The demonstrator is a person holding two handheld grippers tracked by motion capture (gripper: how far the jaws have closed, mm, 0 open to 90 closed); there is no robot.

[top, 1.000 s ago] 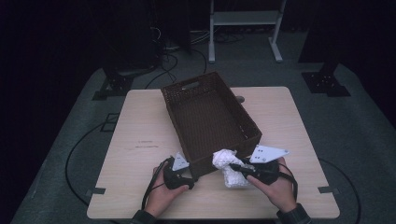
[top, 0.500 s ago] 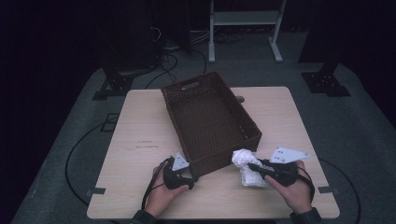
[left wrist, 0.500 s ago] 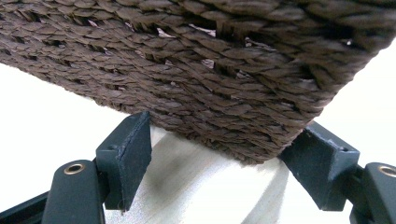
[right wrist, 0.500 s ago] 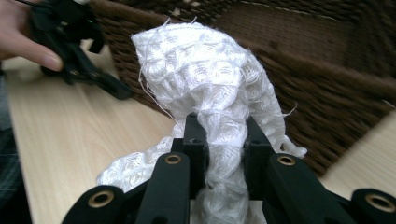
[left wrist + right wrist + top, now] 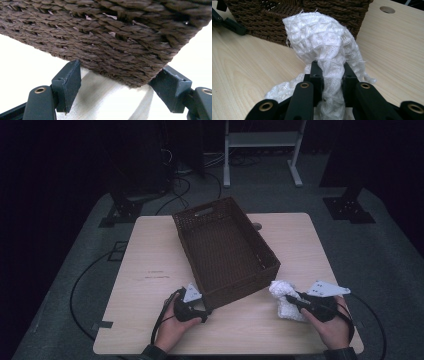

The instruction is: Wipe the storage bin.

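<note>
A dark brown woven basket [image 5: 240, 287] stands at an angle in the middle of the light wooden table [image 5: 150, 250]; nothing is visible inside it. My left gripper [image 5: 201, 308] is at its near left corner. In the left gripper view the open jaws of my left gripper [image 5: 121, 66] straddle the bottom corner of the basket [image 5: 100, 30]. To the right of the basket's near right corner, my right gripper [image 5: 288, 298] is shut on a crumpled white knitted cloth [image 5: 281, 290]. The cloth [image 5: 322, 35] bunches up above my right gripper [image 5: 330, 65], its lower part resting on the table.
A round hole [image 5: 256, 226] is in the tabletop behind the basket. The table's near edge runs just below both hands. Cables [image 5: 80, 285] trail on the dark floor to the left, and a white frame [image 5: 260, 140] stands at the back.
My right gripper has carried the white cloth rightward, from in front of the basket's near side to beside its right corner. The left gripper and basket have stayed put.
</note>
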